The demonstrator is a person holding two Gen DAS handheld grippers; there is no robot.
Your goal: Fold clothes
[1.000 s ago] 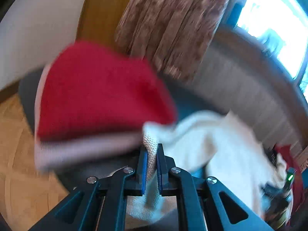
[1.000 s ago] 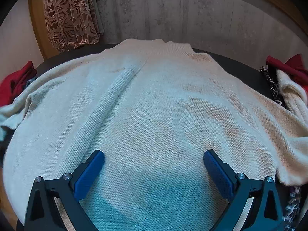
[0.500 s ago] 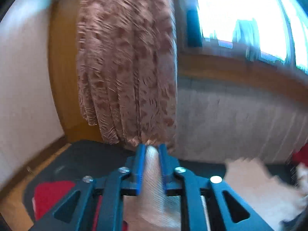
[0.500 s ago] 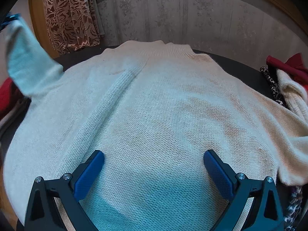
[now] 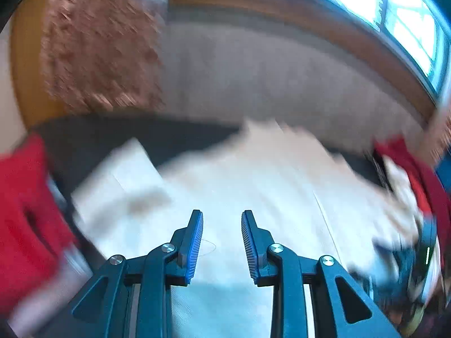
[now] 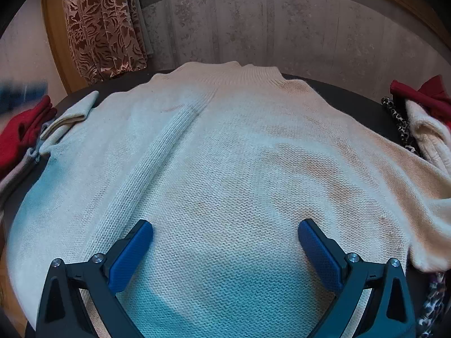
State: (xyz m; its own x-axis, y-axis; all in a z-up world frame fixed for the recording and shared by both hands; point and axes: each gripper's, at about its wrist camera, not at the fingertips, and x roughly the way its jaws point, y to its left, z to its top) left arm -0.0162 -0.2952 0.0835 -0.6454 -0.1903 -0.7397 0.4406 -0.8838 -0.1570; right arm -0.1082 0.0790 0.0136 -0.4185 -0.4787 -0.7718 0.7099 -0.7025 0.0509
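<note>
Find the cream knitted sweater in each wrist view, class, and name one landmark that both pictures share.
Left wrist view: the cream sweater is blurred, filling the lower middle beyond the open left gripper.
Right wrist view: it lies spread flat across most of the picture, collar at the top, under the open right gripper.
Shared landmark: the brown patterned curtain, upper left in both.

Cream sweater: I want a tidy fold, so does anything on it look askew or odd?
On the cream sweater, the left sleeve lies doubled back near the red clothes. The right sleeve trails off the table edge. Faint brownish patches mark the body. Both grippers are open, holding nothing.
</note>
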